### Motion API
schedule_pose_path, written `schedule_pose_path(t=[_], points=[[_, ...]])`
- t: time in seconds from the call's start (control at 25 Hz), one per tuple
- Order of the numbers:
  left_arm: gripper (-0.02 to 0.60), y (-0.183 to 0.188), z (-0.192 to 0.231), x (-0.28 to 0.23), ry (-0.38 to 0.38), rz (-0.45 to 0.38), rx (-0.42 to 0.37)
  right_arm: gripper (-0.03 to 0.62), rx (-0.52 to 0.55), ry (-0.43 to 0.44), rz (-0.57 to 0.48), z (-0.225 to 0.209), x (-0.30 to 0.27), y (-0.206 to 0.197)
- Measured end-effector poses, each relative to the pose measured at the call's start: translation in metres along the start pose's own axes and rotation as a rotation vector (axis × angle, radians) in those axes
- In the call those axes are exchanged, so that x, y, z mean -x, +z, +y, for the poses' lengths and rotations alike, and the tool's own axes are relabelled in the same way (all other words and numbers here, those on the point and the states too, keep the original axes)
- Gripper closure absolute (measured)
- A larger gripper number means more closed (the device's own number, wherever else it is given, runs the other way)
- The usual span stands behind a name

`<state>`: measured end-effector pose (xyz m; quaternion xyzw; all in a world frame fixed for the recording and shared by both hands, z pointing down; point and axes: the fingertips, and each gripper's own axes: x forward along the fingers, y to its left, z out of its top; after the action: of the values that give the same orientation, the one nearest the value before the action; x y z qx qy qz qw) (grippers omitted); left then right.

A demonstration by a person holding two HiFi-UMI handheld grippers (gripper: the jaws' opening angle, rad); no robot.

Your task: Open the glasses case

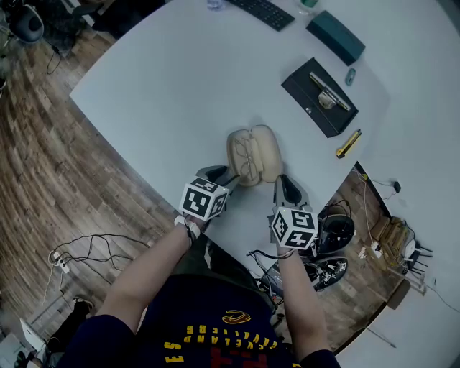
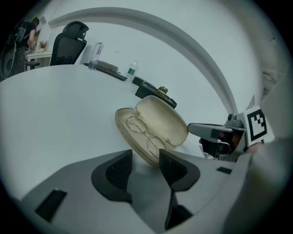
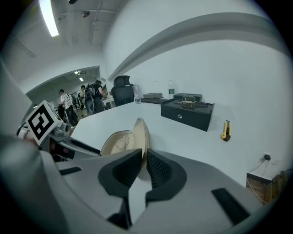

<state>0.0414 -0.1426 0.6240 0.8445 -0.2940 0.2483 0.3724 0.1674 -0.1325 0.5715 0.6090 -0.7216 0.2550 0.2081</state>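
A cream glasses case (image 1: 251, 154) lies open on the white table (image 1: 165, 86), with wire-framed glasses (image 2: 143, 131) in its base. The lid (image 3: 141, 131) stands up, seen edge-on in the right gripper view. My right gripper (image 3: 143, 160) is nearly shut, its pads on the lid's near rim; in the head view it (image 1: 282, 181) meets the case's right end. My left gripper (image 2: 145, 167) is open, and the near end of the base (image 2: 137, 146) sits at its mouth, clear of the left pad. In the head view it (image 1: 228, 175) is at the case's left near corner.
A black tray (image 1: 320, 97) with small items, a teal box (image 1: 336, 36), a yellow utility knife (image 1: 348, 144) and a keyboard (image 1: 262, 11) lie farther back on the table. The table's edge runs just behind both grippers. Cables cover the wooden floor (image 1: 43, 180).
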Motion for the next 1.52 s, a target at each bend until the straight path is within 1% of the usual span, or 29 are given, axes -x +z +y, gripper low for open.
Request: schedule_pose_path(t=[0.36,0.84,1.08,1.52], points=[[0.385,0.000,0.000,0.001,-0.001,-0.002,0.006,0.548,-0.036,-0.017,0.018,-0.012,-0.004,-0.009],[0.385,0.001,0.001,0.001,-0.003,-0.008,0.015,0.549,-0.035,-0.034,0.040,-0.019,-0.009,-0.019],[0.385,0.000,0.001,0.002,-0.007,-0.011,0.022,0.549,-0.032,-0.030,0.037,-0.019,-0.009,-0.022],[0.385,0.000,0.002,0.000,-0.012,-0.010,0.037,0.549,-0.075,-0.021,0.041,-0.023,-0.013,-0.025]])
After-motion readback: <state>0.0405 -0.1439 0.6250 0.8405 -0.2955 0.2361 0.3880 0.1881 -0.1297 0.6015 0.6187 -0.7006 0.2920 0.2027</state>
